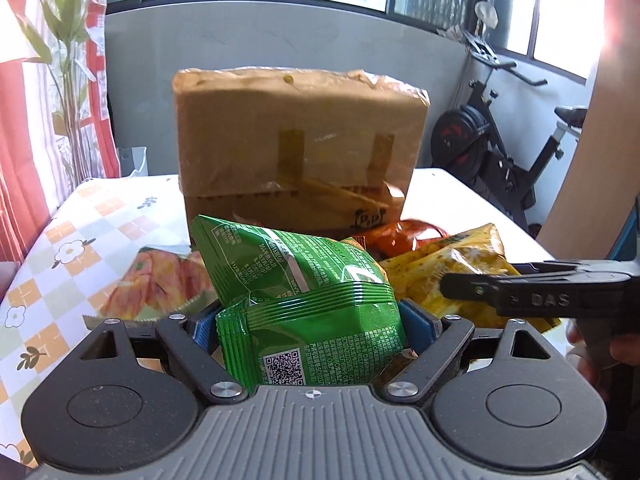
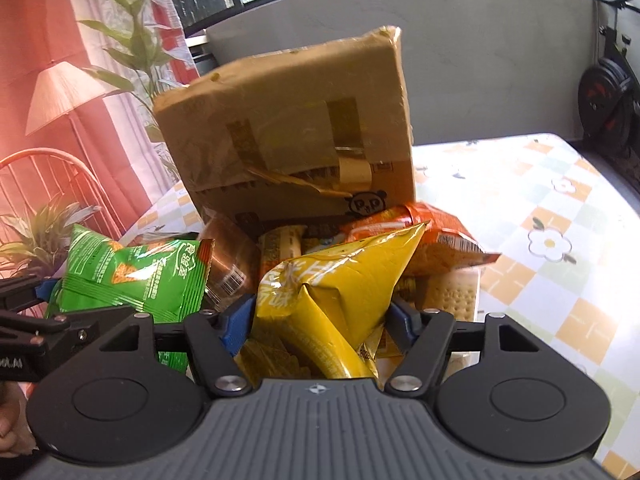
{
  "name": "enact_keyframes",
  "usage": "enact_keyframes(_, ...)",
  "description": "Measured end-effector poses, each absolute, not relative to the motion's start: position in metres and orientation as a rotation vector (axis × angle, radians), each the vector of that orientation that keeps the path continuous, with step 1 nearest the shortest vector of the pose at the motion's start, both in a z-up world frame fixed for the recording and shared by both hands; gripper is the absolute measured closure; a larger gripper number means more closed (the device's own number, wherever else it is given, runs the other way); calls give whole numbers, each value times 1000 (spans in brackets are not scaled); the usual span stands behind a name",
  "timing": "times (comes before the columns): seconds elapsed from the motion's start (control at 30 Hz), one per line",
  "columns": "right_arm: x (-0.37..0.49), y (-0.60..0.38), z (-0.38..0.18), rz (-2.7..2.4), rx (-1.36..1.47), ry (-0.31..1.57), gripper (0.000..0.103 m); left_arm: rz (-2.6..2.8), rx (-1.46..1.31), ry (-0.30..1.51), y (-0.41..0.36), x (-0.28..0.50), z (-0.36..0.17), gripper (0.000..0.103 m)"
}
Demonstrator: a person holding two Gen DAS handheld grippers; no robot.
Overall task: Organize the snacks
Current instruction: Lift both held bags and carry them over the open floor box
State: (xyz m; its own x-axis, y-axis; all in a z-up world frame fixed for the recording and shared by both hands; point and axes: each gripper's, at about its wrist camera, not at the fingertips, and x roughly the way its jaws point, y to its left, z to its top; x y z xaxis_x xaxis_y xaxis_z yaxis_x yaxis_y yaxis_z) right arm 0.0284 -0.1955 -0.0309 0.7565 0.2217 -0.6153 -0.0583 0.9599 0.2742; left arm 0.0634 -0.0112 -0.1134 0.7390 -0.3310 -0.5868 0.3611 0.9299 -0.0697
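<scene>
Left gripper point(image 1: 310, 320): jaws clamped on a green snack bag point(image 1: 304, 304), blue pads pressing its crimped lower half from both sides. The bag sits raised off the desk point(image 1: 80, 232), back panel with a QR code toward the camera.

Right gripper point(image 2: 320, 316): jaws clamped on a yellow snack bag point(image 2: 332, 292), which bulges up between the blue pads, its pointed corner tilted toward upper right. No earlier view to compare.

From the left wrist view, the right gripper enters at the right edge as a black arm, with the yellow bag beside the green one. From the right wrist view, the left gripper shows at far left holding the green bag front-side out.

Behind both bags: a brown cardboard box point(image 1: 300, 152) wrapped in clear film, standing on the desk, tape strips on its face. At its foot, a loose heap of snacks: an orange packet point(image 2: 420, 236), a copper-coloured wrapper point(image 2: 230, 260), a pack of pale crackers point(image 2: 456, 292). A peach-printed packet point(image 1: 160, 280) lies flat on the desk left of the green bag.

Desk cover is a checked cloth with flower print. Exercise bike point(image 1: 500, 140) stands beyond the desk on the right; a leafy plant point(image 1: 60, 32) on the left.
</scene>
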Motion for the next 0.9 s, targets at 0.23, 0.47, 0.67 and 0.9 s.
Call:
enact_keyframes(0.23,26,-208,-7,139,249,637,34,-344,50,575,-1,69,-93,14)
enact_keyframes(0.47,45,-214,28,133,177,529,34,-280,81,481,6,88,-60,14)
enact_keyframes(0.67,66,-221,42,129,165,464,34,-287,55,452,7,106,-37,14)
enact_keyframes(0.9,91,-230,62,149,156,380,34,-288,96,387,-1,129,-4,14)
